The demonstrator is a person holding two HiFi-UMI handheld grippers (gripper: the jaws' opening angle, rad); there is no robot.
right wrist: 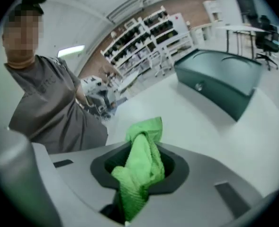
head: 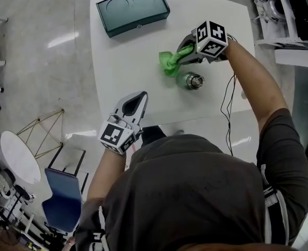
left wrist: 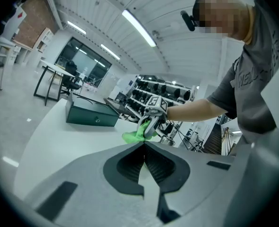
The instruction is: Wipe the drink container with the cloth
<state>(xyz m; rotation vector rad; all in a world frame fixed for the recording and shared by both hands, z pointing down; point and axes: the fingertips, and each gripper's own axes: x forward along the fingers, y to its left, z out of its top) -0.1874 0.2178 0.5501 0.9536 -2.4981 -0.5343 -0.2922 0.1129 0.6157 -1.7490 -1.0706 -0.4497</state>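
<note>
My right gripper (head: 186,50) is clamped on a bunched bright green cloth (head: 169,63). The cloth hangs just beside the shiny steel drink container (head: 192,80), on its far left side, and I can't tell if they touch. My left gripper (head: 138,99) is closed on nothing, well apart on the container's near side. Nothing steadies the container on the white table (head: 122,67), so I judge a sideways wipe could topple or skid it. The cloth could also drag free.

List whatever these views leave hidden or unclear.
The drink container: outside the right gripper view; small in the head view, so upright or lying is unclear.
The cloth: whether it touches the container, the head view cannot settle.
The right tongs: pads covered by the cloth.
</note>
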